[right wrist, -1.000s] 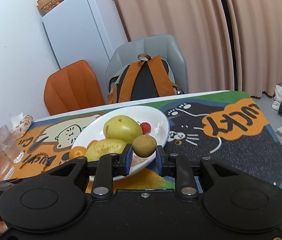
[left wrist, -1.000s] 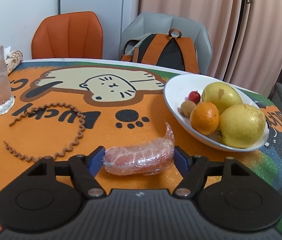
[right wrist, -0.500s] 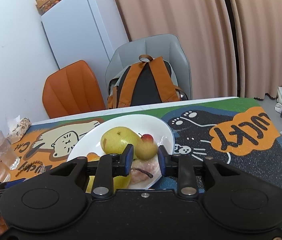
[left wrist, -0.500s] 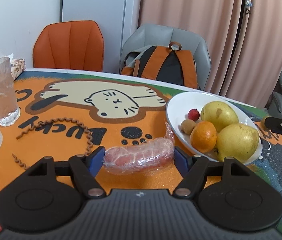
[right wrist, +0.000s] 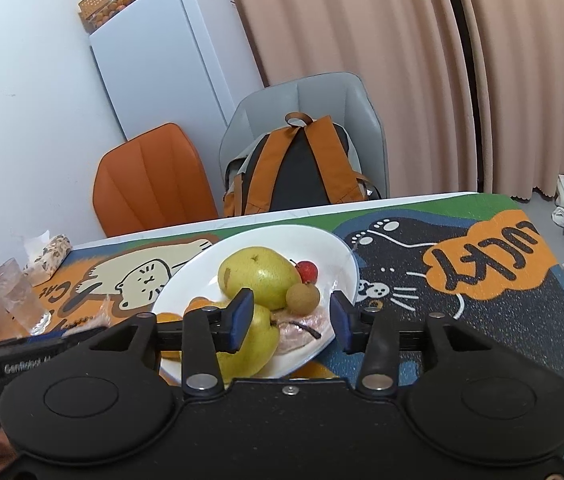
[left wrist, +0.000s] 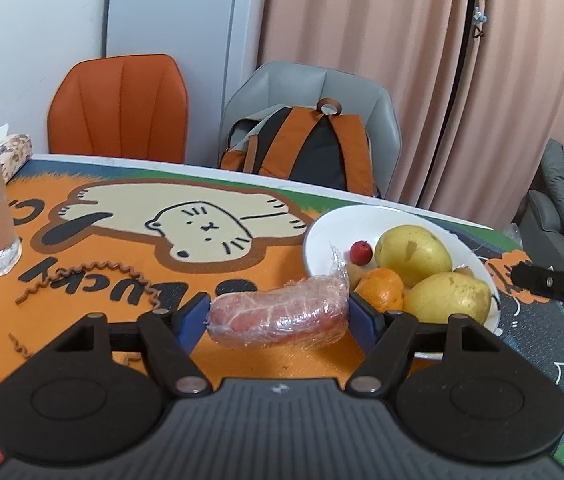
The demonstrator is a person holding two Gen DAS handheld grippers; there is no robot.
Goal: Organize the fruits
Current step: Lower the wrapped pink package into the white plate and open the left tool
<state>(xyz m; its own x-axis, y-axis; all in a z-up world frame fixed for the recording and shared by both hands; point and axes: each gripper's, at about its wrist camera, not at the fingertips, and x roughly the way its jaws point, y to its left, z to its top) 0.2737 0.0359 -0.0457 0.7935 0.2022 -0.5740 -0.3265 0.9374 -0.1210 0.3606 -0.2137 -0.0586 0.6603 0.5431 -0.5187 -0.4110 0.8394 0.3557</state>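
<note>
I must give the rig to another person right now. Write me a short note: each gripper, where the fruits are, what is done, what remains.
Left gripper: shut on the plastic-wrapped sausage-like item, held lengthwise above the mat, beside the plate.
Right gripper: jaws have just been opening; nothing between the pads now.
Done: the small brown fruit lies released in the white plate, next to two pears, a small red fruit and an orange.
Left: decide where the wrapped item goes and set it down; draw the right gripper back from the plate.
</note>
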